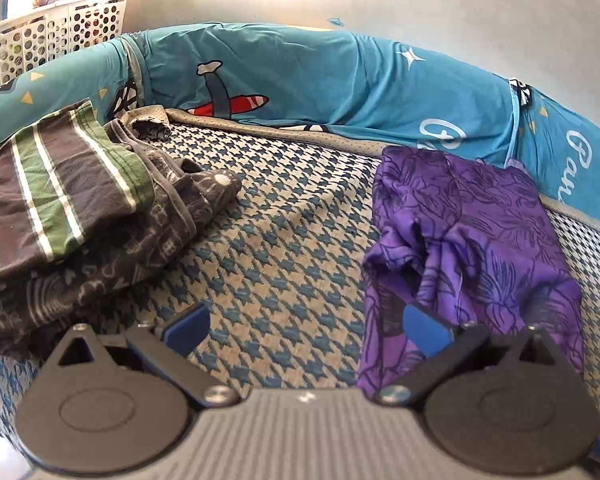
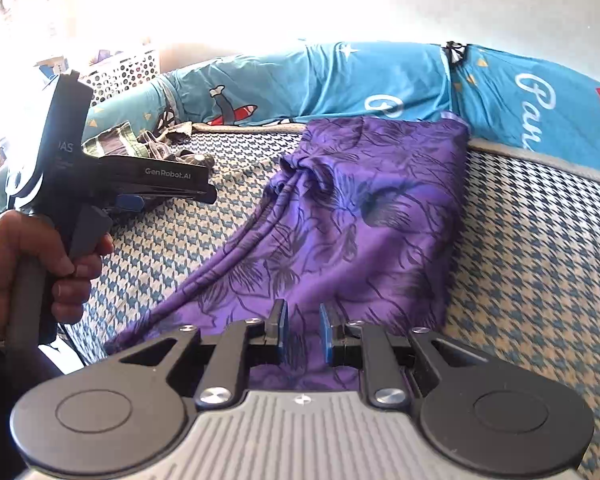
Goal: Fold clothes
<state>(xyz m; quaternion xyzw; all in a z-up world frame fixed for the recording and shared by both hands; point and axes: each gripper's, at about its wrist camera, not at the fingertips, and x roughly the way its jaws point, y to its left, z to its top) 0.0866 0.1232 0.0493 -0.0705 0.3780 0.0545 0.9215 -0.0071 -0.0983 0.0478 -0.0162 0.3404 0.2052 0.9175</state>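
Right wrist view: right hand-held gripper [image 2: 303,334] slightly parted above purple garment [image 2: 360,216]; left hand-held gripper [image 1: 306,330] spread wide, empty.

Open lane of houndstooth bedcover [image 1: 284,240] is left between the stacked clothes [image 1: 68,208], left, and purple garment [image 1: 472,240], right; far side closed by teal bolster [image 1: 320,76].

The bed [image 1: 284,248] is viewed low and close from behind each gripper, toward the teal bedding [image 1: 340,76] at the wall. The purple garment [image 2: 364,216] and striped pile [image 1: 56,184] are shared by both views.
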